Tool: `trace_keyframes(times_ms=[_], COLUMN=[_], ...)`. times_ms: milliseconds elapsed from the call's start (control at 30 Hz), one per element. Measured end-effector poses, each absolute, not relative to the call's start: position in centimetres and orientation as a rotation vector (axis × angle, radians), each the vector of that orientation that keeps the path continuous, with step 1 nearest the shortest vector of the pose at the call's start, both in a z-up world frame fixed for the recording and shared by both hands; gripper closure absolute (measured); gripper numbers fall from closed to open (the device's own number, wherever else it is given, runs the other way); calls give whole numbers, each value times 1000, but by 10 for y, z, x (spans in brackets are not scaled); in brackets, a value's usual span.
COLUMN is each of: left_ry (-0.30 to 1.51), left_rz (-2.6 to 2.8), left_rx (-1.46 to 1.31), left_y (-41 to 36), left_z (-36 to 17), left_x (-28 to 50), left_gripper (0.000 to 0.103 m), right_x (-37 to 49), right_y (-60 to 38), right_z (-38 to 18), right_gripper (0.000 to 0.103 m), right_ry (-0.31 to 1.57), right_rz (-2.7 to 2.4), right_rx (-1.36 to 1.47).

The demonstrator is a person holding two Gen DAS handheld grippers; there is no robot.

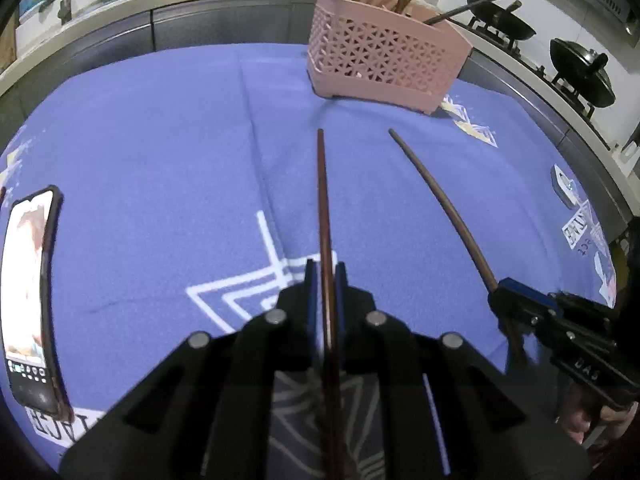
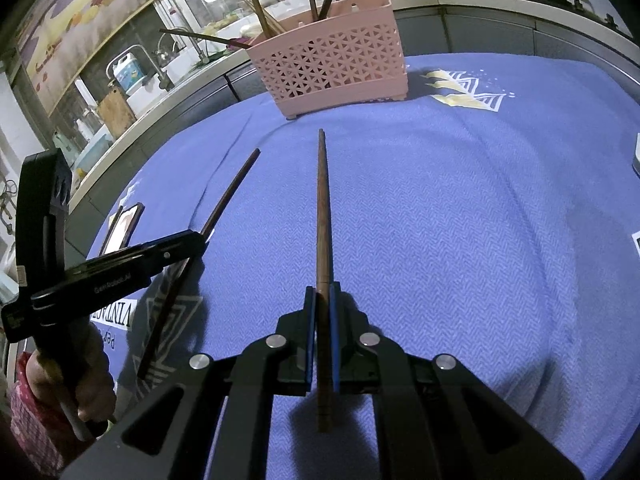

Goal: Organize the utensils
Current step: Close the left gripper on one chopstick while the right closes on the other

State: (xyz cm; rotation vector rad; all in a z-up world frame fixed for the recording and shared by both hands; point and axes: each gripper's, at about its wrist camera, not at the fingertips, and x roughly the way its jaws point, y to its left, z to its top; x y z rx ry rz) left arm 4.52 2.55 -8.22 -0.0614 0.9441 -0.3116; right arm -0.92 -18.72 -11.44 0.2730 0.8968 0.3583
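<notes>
My left gripper [image 1: 325, 270] is shut on a dark brown chopstick [image 1: 323, 200] that points ahead toward the pink lattice utensil basket [image 1: 384, 60]. My right gripper [image 2: 322, 292] is shut on a second brown chopstick [image 2: 322, 208], also aimed at the basket [image 2: 332, 68]. Both chopsticks hang above the blue cloth, short of the basket. In the left wrist view the right gripper [image 1: 500, 286] with its chopstick [image 1: 444, 200] shows at the right. In the right wrist view the left gripper [image 2: 200, 242] and its chopstick [image 2: 230, 196] show at the left. Several chopsticks stand in the basket.
A blue patterned cloth [image 1: 160, 140] covers the table. A phone [image 1: 28, 296] with a lit screen lies at its left edge. A small white object [image 1: 564, 188] lies at the right edge. Behind run a counter with a sink [image 2: 168, 64] and a stove with dark woks [image 1: 504, 24].
</notes>
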Motion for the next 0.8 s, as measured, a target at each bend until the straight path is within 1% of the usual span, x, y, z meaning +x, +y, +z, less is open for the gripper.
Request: trace_keyframes(times_ms=[800], left_ry=[931], left_rz=[-318], left_rx=[-74], left_y=[25], left_z=[-83], left_x=[42], left_gripper=[95], right_x=[-9], right_y=[-188], right_z=[-114], right_gripper=[96], right_ry=[897], right_rz=[358], right_rx=[274])
